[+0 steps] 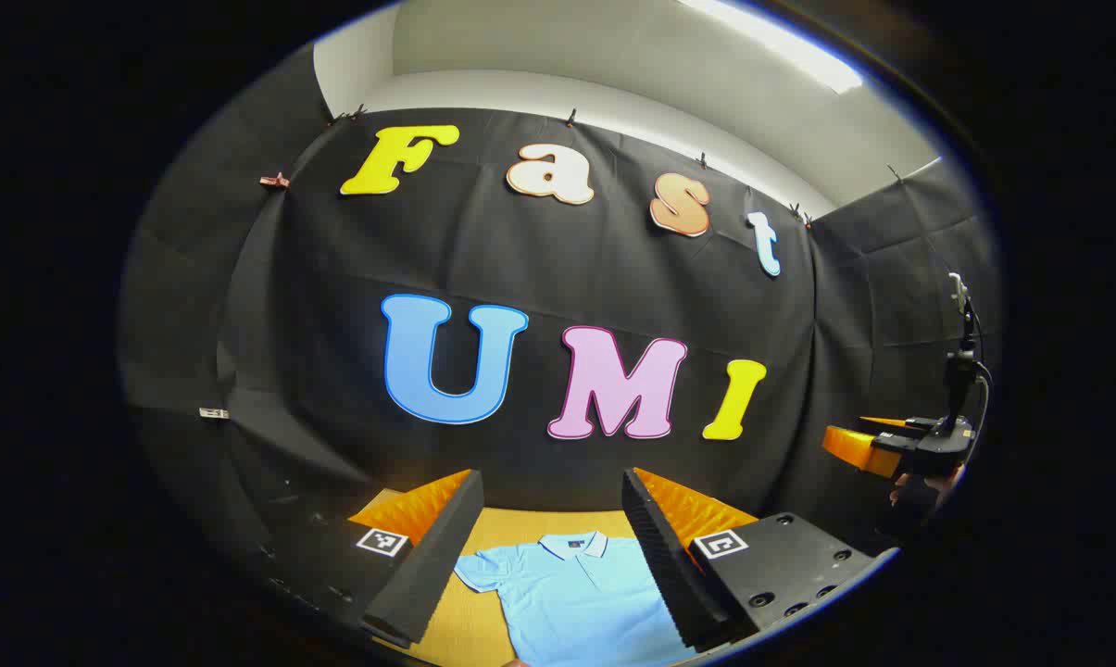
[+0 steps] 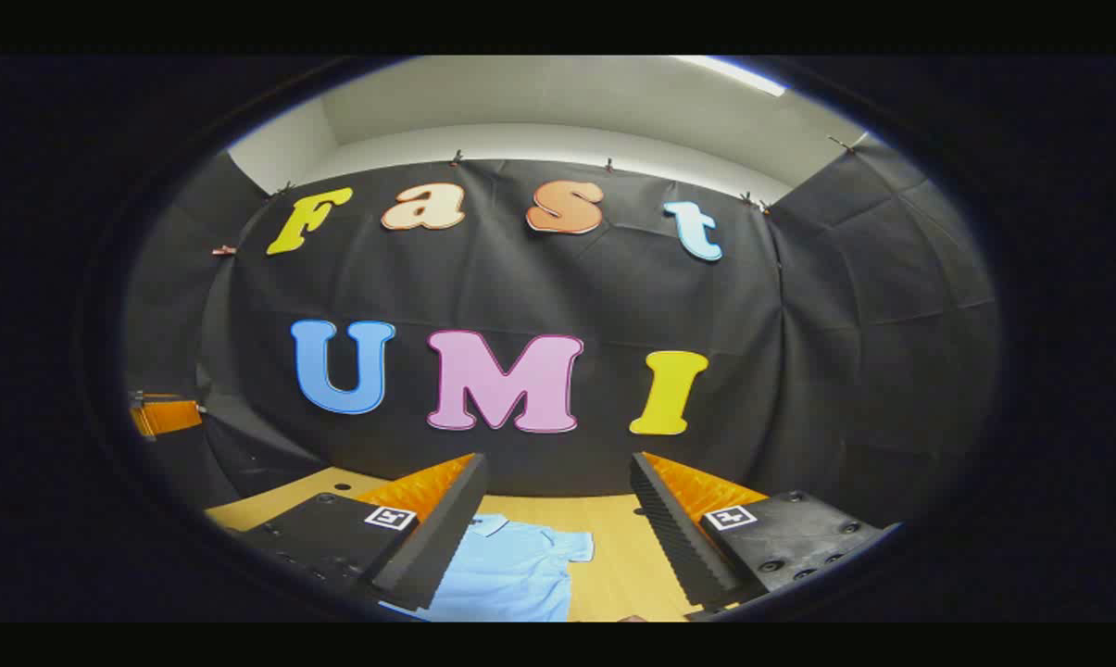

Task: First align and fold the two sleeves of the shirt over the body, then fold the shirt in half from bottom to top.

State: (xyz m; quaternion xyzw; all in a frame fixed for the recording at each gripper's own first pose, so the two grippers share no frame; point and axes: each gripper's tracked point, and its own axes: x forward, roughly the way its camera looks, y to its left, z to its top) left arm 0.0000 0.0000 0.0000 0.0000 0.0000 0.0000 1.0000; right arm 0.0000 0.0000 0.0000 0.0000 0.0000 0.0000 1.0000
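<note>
black cloth (image 1: 558, 269) hangs pinned along its top edge as the back wall, with a pale ceiling and a strip light (image 1: 780, 46) above it. below lies a wooden table (image 2: 613, 556), and on it a light blue polo shirt (image 1: 567, 593) spread flat, collar toward the wall, both short sleeves out to the sides. no brand or writing on the shirt can be read; a small dark tag sits inside the collar, too small to tell.

the left gripper (image 1: 553, 556) hangs above the shirt, jaws spread wide with nothing between them. each finger base carries a square black-and-white marker (image 1: 381, 542). the right gripper (image 2: 553, 542) is likewise held above the table, jaws spread apart and empty, the shirt's right sleeve (image 2: 571, 545) lying between its fingers. in the left gripper view the right gripper shows far off at the right edge, with a hand (image 1: 928, 482) under it.
</note>
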